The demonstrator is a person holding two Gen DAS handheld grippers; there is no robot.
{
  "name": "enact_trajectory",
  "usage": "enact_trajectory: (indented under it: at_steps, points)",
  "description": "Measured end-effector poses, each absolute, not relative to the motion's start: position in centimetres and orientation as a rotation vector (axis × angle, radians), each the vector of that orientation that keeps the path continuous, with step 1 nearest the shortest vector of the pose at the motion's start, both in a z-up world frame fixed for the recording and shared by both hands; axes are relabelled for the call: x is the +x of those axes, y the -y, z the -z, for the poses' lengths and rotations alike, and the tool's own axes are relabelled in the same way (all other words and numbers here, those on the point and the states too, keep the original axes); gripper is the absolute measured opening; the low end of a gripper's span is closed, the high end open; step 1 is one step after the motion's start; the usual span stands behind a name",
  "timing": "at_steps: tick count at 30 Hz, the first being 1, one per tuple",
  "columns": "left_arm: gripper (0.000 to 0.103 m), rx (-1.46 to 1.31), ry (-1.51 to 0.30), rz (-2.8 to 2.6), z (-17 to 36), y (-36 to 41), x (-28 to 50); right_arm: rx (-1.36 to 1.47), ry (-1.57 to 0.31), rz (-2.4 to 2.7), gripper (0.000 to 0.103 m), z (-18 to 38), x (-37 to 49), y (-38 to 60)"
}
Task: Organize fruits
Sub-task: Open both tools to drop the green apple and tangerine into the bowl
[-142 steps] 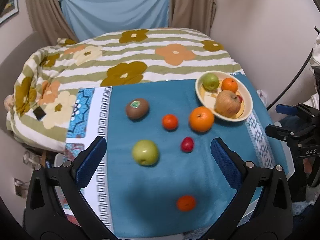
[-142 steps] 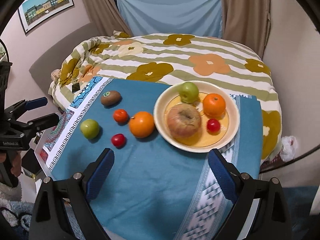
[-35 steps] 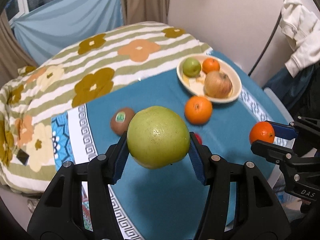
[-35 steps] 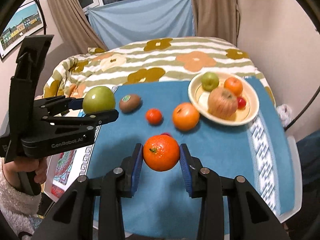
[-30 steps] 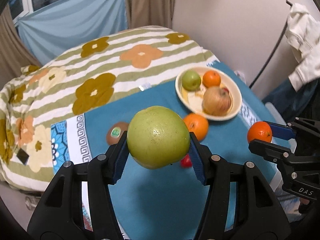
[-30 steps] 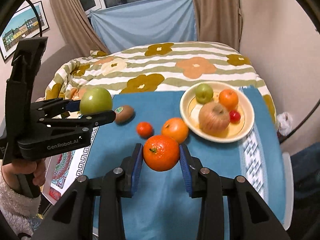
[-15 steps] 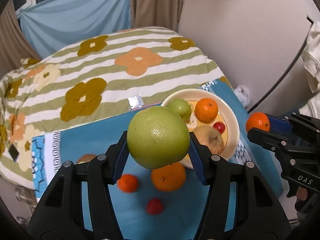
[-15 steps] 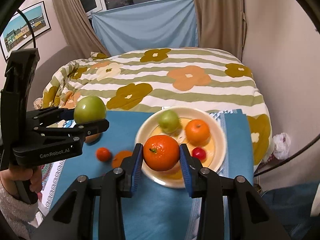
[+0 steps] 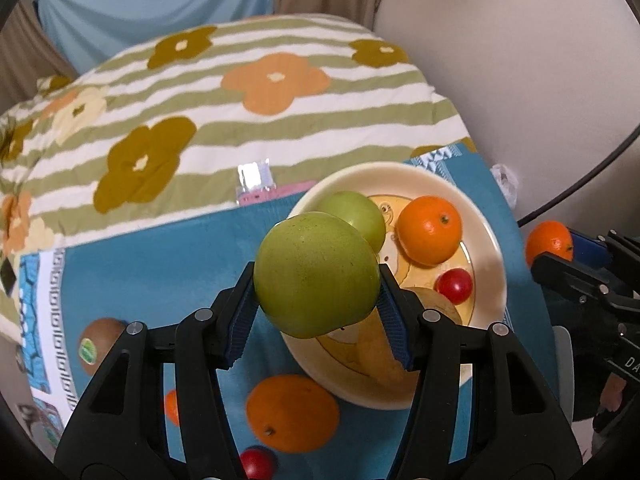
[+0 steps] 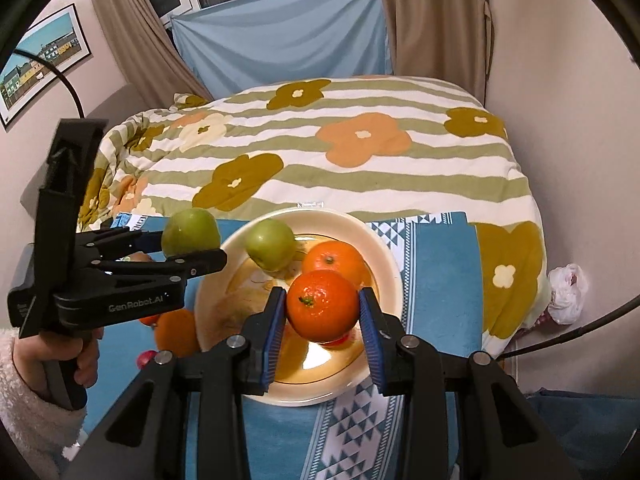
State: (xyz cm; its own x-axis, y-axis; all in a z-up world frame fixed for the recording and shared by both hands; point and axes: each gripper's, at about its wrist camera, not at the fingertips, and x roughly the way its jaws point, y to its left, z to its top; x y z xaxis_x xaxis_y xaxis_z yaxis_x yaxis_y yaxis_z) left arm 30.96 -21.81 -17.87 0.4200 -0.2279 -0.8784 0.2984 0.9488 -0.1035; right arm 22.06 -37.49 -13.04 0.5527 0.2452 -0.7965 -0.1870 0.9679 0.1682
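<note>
My left gripper [image 9: 318,308] is shut on a green apple [image 9: 316,274] and hangs over the left rim of the cream bowl [image 9: 494,256]. My right gripper [image 10: 323,326] is shut on a small orange [image 10: 323,306] above the bowl [image 10: 384,256]. In the bowl lie a smaller green apple [image 9: 356,214], an orange [image 9: 430,230], a red cherry-like fruit [image 9: 454,286] and a large brownish apple [image 9: 434,304], partly hidden. On the blue cloth lie a big orange [image 9: 292,412], a kiwi [image 9: 98,344], a small orange [image 9: 172,406] and a red fruit [image 9: 258,464].
The blue cloth [image 10: 436,264] covers a small table set against a bed with a striped flowered quilt [image 10: 360,152]. A wall [image 9: 520,40] rises close on the right. A hand in a fleecy sleeve [image 10: 36,392] holds the left gripper's handle. A crumpled white bag [image 10: 566,292] lies beside the bed.
Both grippers, still gripping their fruit, have moved forward from over the loose fruit on the cloth to above the bowl, and have come lower.
</note>
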Motion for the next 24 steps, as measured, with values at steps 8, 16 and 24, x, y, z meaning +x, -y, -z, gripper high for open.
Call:
enact_trajectory:
  at_steps: [8, 16, 24]
  points:
    - [0.08, 0.055, -1.098, 0.324, 18.2, 22.1, 31.0, 0.082, -0.959, -0.259, 0.034, 13.7, 23.1, 39.0]
    - [0.103, 0.054, -1.026, 0.275, 15.2, 20.6, 29.7, 0.086, -0.949, -0.257, 0.034, 13.2, 23.2, 39.6]
    - [0.103, 0.015, -1.037, 0.217, 14.7, 18.0, 27.6, 0.068, -0.975, -0.281, 0.034, 13.9, 23.7, 39.3]
